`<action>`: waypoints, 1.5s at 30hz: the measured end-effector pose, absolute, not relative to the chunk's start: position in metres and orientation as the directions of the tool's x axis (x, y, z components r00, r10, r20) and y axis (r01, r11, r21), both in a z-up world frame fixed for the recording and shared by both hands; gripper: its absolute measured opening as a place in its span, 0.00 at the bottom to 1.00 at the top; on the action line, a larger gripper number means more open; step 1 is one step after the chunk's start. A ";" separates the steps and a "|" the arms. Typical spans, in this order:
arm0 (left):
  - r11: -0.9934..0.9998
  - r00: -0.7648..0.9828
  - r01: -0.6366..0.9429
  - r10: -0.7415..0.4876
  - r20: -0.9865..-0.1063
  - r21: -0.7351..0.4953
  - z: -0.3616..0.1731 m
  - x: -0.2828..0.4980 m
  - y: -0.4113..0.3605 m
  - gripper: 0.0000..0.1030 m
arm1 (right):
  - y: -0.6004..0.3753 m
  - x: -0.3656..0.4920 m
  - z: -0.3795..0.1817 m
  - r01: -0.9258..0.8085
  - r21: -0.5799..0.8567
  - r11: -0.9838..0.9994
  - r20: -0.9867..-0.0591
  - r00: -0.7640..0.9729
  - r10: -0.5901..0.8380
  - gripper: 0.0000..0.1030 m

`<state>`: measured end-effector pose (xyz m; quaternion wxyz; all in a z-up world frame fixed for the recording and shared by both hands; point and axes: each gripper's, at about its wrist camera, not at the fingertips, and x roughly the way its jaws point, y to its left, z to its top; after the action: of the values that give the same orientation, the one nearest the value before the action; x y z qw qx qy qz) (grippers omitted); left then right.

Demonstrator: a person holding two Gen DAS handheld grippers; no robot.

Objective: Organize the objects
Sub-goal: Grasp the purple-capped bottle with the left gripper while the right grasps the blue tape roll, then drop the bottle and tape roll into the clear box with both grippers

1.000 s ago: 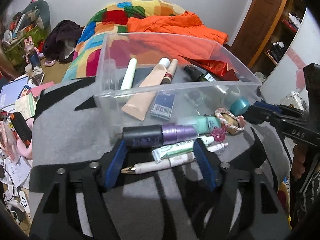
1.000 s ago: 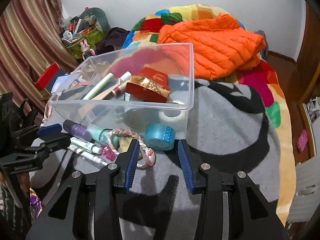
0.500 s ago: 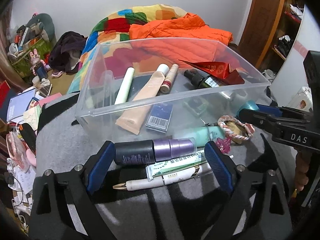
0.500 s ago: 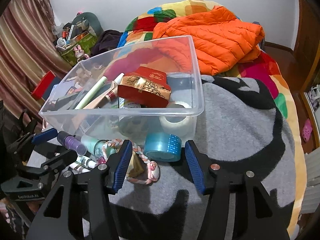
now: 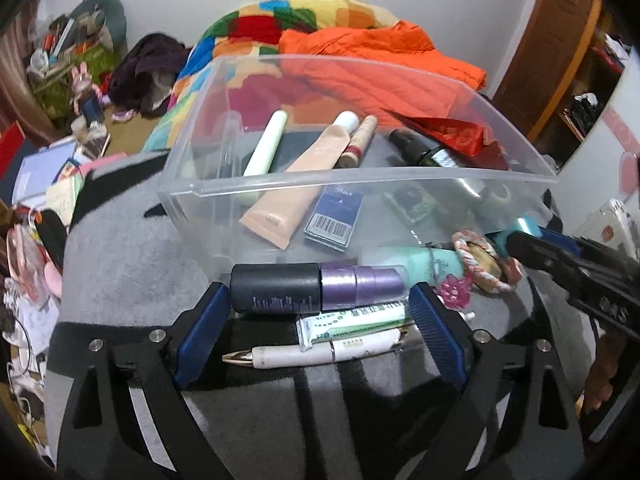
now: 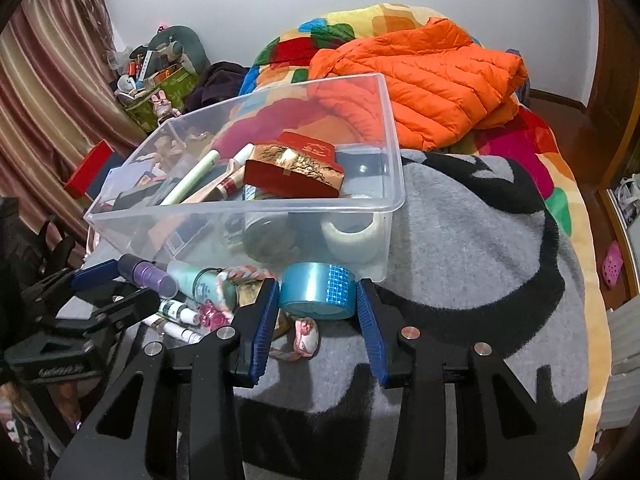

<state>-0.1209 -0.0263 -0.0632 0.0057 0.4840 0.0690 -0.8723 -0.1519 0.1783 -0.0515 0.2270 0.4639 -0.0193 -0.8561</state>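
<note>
The left gripper [image 5: 318,314] had its fingers spread around the black-and-purple cylindrical bottle [image 5: 316,287], just outside the clear plastic bin [image 5: 360,184] on the grey blanket [image 6: 480,248]. The right gripper [image 6: 318,312] bracketed the blue tape roll [image 6: 318,290], fingers apart, not clamped.

One clear plastic bin [image 5: 400,178], holding one pale green tube [image 5: 266,144], one beige cream tube [image 5: 298,178], one small concealer tube [image 5: 358,142], one dark bottle [image 5: 420,150], one red-and-gold box [image 6: 294,170], one blue barcoded box [image 5: 334,220], one small green packet [image 5: 412,200] and one white tape roll [image 6: 352,232]. On the blanket outside: one black-and-purple bottle [image 5: 312,288], one mint bottle [image 5: 420,262], one white-and-green tube [image 5: 354,320], one white pen [image 5: 320,352], one braided rope ring [image 5: 484,260], one pink trinket [image 5: 454,292], one blue tape roll [image 6: 318,290].
</note>
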 end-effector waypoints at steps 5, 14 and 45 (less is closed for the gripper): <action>-0.987 -0.534 0.082 0.070 -0.842 -0.135 -0.068 -0.124 -0.027 0.87 | 0.180 -0.144 -0.044 0.384 0.243 -0.891 -0.774 -0.476 -0.417 0.35; -0.985 -0.586 0.085 0.073 -0.807 -0.151 -0.047 -0.102 -0.034 0.87 | 0.186 -0.132 -0.026 0.389 0.261 -0.884 -0.741 -0.507 -0.441 0.35; -0.994 -0.656 0.002 0.079 -0.750 -0.106 0.001 -0.154 -0.037 0.87 | 0.121 -0.172 0.012 0.482 0.183 -0.857 -0.695 -0.553 -0.459 0.35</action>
<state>-0.1538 -0.0369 0.0009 -0.0211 0.4140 0.0487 -0.9087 -0.1721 0.1212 0.0115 0.2670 0.3900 0.0145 -0.8811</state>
